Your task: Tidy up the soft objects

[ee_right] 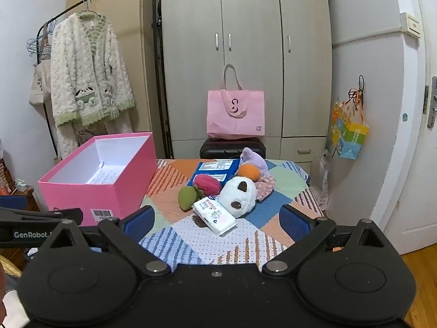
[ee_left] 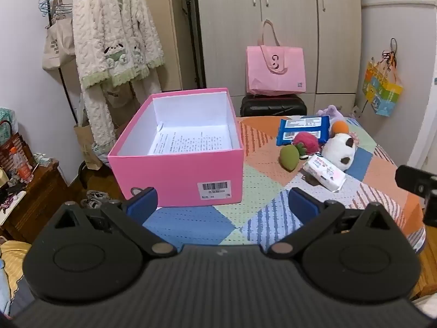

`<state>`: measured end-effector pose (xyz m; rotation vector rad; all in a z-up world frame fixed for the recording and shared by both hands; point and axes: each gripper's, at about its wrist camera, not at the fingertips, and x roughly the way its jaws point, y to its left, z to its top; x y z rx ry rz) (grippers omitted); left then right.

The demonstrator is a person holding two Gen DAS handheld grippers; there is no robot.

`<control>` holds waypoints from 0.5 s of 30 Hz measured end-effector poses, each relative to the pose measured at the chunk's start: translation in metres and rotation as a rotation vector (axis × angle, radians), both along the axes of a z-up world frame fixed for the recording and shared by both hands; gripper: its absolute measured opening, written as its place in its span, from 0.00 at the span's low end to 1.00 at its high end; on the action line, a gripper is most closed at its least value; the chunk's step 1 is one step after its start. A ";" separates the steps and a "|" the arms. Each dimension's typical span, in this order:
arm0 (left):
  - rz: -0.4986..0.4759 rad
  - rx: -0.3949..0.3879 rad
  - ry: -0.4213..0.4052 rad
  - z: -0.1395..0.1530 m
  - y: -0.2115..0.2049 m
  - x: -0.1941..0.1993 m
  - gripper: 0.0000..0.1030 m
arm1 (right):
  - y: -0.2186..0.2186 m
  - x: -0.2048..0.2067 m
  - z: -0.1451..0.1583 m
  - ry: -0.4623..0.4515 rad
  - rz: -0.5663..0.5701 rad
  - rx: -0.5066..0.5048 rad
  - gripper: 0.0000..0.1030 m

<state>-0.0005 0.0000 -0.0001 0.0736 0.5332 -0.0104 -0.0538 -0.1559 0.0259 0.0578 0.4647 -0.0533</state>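
Note:
An open pink box [ee_left: 177, 169] [ee_right: 109, 188] stands on the patchwork table, holding only printed paper [ee_left: 188, 143]. To its right lies a pile: white plush [ee_left: 338, 150] [ee_right: 237, 195], pink knitted toy [ee_left: 304, 142] [ee_right: 207, 184], green plush [ee_left: 289, 157] [ee_right: 187, 198], orange ball [ee_left: 340, 127] [ee_right: 248, 172], purple plush [ee_right: 254, 160], white tissue pack [ee_left: 325, 173] [ee_right: 214, 214] and blue wipes pack [ee_left: 303, 129] [ee_right: 214, 173]. My left gripper [ee_left: 222, 205] is open and empty, before the box. My right gripper [ee_right: 217, 222] is open and empty, just short of the tissue pack.
The patchwork tablecloth [ee_left: 262, 199] [ee_right: 281, 199] covers the table. A black suitcase [ee_right: 232, 147] with a pink bag [ee_right: 235, 113] stands behind it by the wardrobe. A clothes rack with a white robe [ee_left: 114, 41] is at the left, over a wooden side table [ee_left: 30, 199].

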 end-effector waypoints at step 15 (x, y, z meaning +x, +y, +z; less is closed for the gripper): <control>0.046 -0.041 -0.027 -0.005 0.018 -0.002 1.00 | 0.004 -0.006 -0.005 0.015 -0.010 -0.025 0.97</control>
